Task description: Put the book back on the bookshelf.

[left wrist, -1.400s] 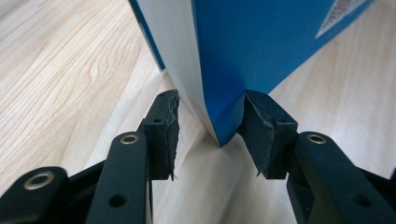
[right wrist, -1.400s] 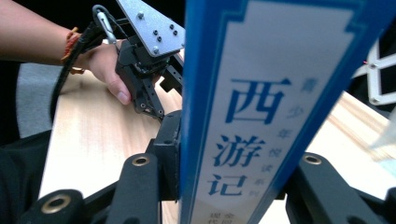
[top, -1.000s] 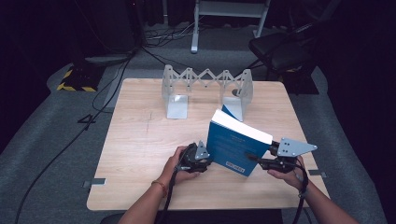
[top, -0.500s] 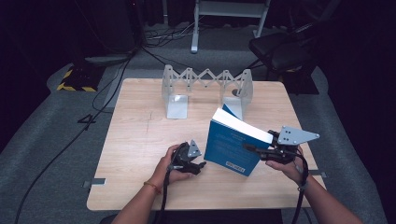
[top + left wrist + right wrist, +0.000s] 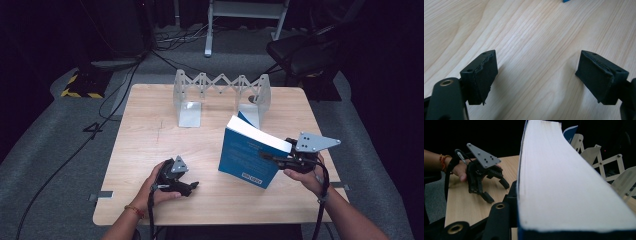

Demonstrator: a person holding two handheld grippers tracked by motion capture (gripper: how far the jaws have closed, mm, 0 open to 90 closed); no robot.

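Blue book upright, clamped in right hand-held gripper, left hand-held gripper wide, apart

A dim recording studio or lab. A lone wooden tabletop stands on grey carpet, lit against blackness. Cables, hazard-striped tape and a metal stand surround it.

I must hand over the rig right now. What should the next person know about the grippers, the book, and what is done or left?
Right gripper: shut on the blue book, holding it tilted on its lower edge at the table's right front.
Left gripper: open, holding nothing, low over bare wood at the front left.
The folding book rack stands at the back, with no book in it.
Done: book gripped and raised.
Left, probably: carry the book to the rack and stand it there.
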